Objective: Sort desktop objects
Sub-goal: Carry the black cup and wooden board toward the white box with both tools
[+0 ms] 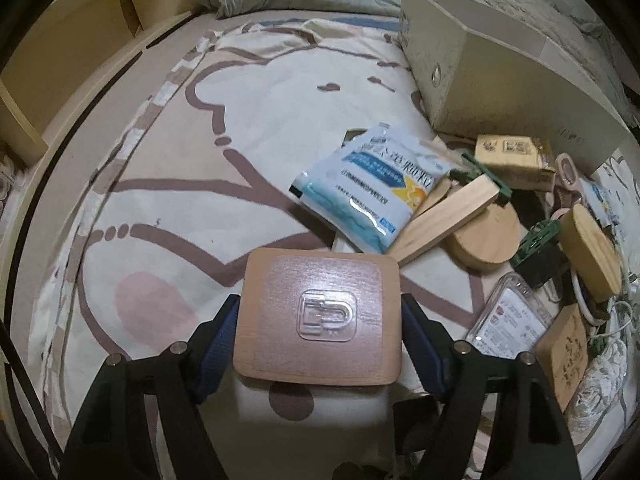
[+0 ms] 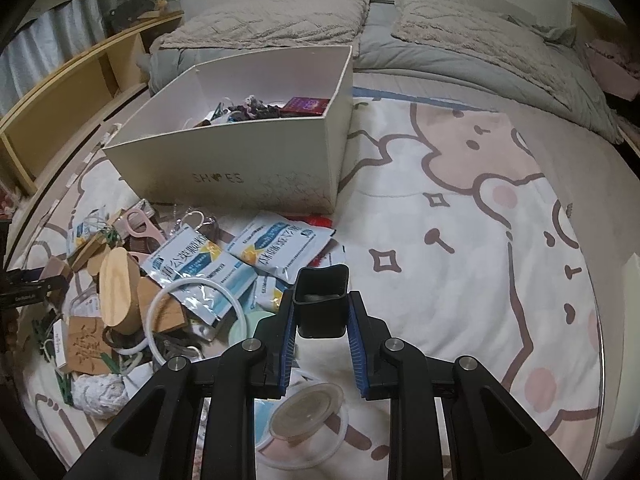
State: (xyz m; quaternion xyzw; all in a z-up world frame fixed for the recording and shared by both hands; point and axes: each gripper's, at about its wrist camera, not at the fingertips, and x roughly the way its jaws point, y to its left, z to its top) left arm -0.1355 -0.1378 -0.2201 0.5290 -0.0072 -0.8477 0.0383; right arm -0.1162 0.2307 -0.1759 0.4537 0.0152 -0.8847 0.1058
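Our left tongs (image 1: 320, 316) clamp a wooden tile (image 1: 316, 316). Our right tongs (image 2: 321, 312) grip a black cup (image 2: 320, 300) near the box (image 2: 240, 160)

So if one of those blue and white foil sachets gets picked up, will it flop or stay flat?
The foil sachet would probably sag, since its creased, shiny film looks thin. It likely weighs little, as it lies propped on the clutter. The glossy surface could slide between the fingers.
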